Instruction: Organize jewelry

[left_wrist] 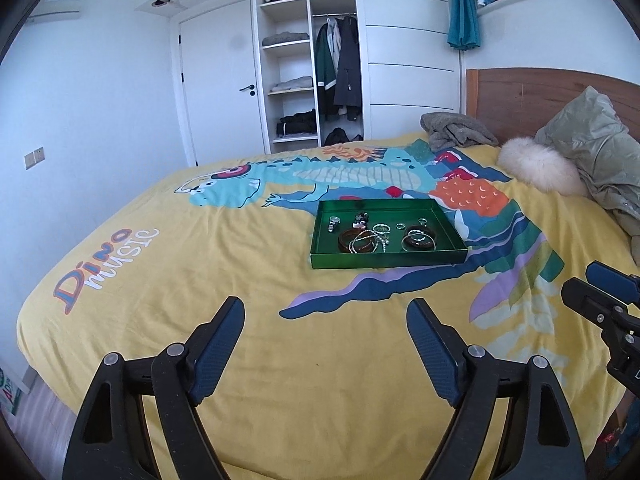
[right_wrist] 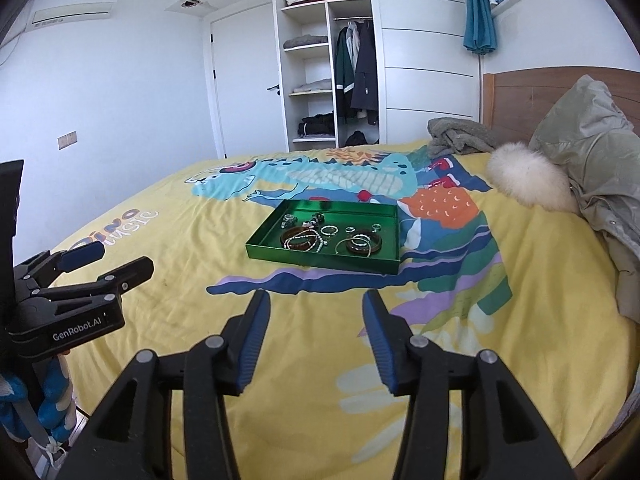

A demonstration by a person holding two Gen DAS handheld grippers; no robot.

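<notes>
A shallow green tray [left_wrist: 384,260] [right_wrist: 320,266] lies on the yellow dinosaur bedspread [left_wrist: 240,280] [right_wrist: 192,240]. Inside it sit brown bangles [left_wrist: 356,240] [right_wrist: 298,238], silver chains and bracelets [left_wrist: 370,240], small rings [left_wrist: 401,225] [right_wrist: 350,229] and a watch [left_wrist: 334,222]. My left gripper [left_wrist: 326,308] hovers over the bedspread short of the tray, jaws wide apart with nothing between them. My right gripper [right_wrist: 316,300] also stands open and empty, just short of the tray's near edge. Each gripper shows at the other view's side [left_wrist: 600,292] [right_wrist: 96,264].
A grey blanket [left_wrist: 456,128], a white fluffy cushion [left_wrist: 536,164] and a pale green jacket [left_wrist: 600,152] lie by the wooden headboard [left_wrist: 520,92]. An open white wardrobe [left_wrist: 312,60] and a door [left_wrist: 216,80] stand beyond the bed.
</notes>
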